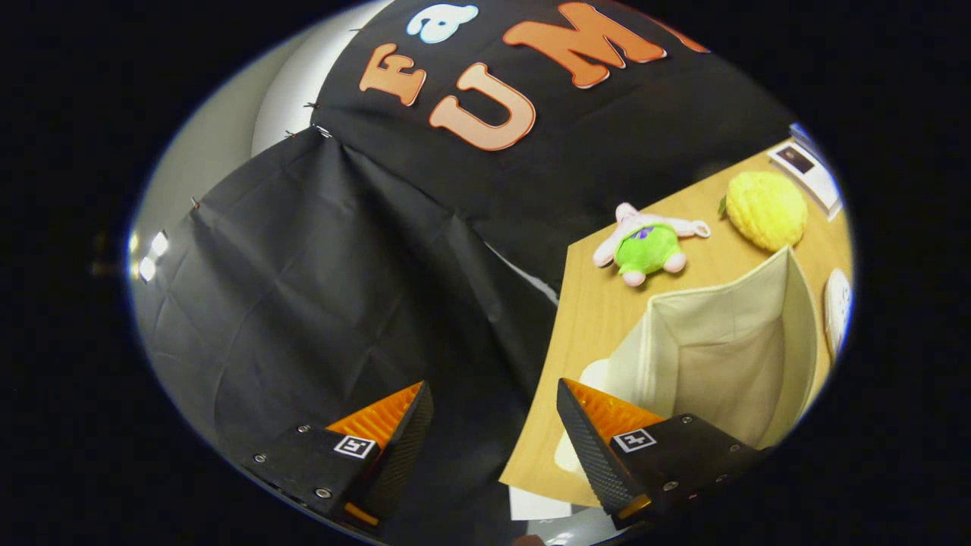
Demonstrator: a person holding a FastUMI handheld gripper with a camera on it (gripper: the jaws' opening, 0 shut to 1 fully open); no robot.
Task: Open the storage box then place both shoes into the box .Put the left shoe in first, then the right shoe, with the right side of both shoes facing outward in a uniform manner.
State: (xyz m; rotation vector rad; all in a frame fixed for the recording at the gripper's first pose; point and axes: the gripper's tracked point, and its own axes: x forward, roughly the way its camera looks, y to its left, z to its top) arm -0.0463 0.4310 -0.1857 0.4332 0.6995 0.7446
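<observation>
Tool is wide open, nothing between the fingers, nothing gripped. View is tilted, so the bench runs off at an angle. One finger sits in front of the black cloth wall, off the bench altogether; the other finger sits over the near corner of the bench, just in front of the storage box.

Storage box: cream fabric, open top, walls standing, inside looks bare as far as I can see into it. It stands on the wooden bench just beyond the finger on that side, not touching it as far as I can tell. A pale flat piece lies on the bench against the box's near wall, partly hidden by that finger; possibly the box's lid, can't confirm.

Shoes: a white rounded thing sits on the bench just beside the far wall of the box, cut off by the view; probably one shoe, too little of it shows to say which.

Other stuff on the bench, beyond the box: a small plush toy, pink with a green body, lying well apart from the box; a yellow knobbly round toy further along; a white flat card or box with a dark picture at the far end.

Behind the cloth: pale grey wall and a cluster of bright lights.
</observation>
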